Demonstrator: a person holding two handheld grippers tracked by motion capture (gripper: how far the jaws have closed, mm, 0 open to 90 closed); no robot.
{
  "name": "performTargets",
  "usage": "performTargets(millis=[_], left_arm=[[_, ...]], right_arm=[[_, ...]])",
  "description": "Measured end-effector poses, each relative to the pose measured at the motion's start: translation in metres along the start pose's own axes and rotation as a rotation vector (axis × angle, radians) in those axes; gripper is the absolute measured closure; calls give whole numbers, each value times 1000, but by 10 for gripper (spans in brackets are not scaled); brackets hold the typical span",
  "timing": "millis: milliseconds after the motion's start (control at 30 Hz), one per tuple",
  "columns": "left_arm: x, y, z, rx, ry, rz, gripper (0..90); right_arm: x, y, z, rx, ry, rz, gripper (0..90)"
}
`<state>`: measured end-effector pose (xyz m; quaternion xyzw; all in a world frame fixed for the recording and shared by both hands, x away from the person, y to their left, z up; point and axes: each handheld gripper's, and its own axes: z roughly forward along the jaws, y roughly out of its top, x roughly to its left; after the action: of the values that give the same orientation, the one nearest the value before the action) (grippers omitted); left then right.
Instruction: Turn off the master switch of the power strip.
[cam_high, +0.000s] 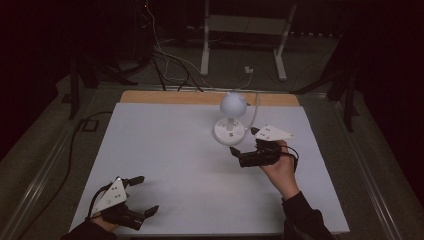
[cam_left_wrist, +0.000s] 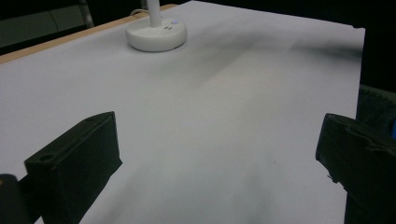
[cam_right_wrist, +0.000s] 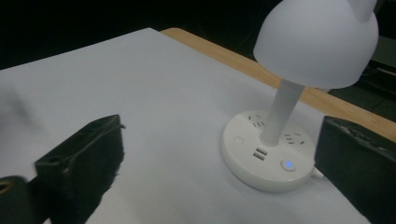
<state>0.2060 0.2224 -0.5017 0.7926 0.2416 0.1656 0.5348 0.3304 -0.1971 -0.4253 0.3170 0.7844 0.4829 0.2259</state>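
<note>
High view: a wooden table covered by a large white sheet (cam_high: 165, 165), a strip of bare wood showing along the far edge. A small white desk lamp with a round dome shade and a flat circular base (cam_high: 230, 131) stands toward the far right of the sheet, a white cable running off behind it. My right gripper (cam_high: 245, 146), black with a grey three-cornered plate on top, is held in my right hand (cam_high: 281, 167) just in front of the lamp base, jaws spread apart and gripping nothing; one jaw tip lies just beside the base, but I cannot tell whether it touches. My left gripper (cam_high: 142, 195), also carrying a grey plate, sits at the near left corner of the sheet, well apart from the lamp, jaws wide and empty. Dark floor with loose cables and a white metal stand (cam_high: 245, 30) beyond the table. Left gripper view: my two black jaws stand far apart over bare sheet; the lamp base (cam_left_wrist: 156, 35) with its stem is far off at the top. Right gripper view: my jaws are parted, nothing between them but sheet and lamp; the base (cam_right_wrist: 268, 156) shows sockets, two USB ports and a lit blue button (cam_right_wrist: 288, 164), with the dome shade (cam_right_wrist: 317, 42) above.
</note>
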Motion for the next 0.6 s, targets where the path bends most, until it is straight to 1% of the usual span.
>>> performTargets(millis=[100, 200, 300, 467, 600], left_arm=[[0, 0, 0, 1, 1, -1, 3], [0, 0, 0, -1, 0, -1, 3], [0, 0, 0, 2, 2, -1, 3], [0, 0, 0, 1, 0, -6, 3], [0, 0, 0, 1, -1, -4, 3]], right_arm=[[-3, 1, 3, -5, -8, 7, 16], [-6, 2, 8, 1, -19, 3, 15], [-12, 3, 14, 7, -27, 21, 15], [-18, 3, 25, 18, -38, 35, 15], [-24, 3, 33, 26, -40, 56, 15]])
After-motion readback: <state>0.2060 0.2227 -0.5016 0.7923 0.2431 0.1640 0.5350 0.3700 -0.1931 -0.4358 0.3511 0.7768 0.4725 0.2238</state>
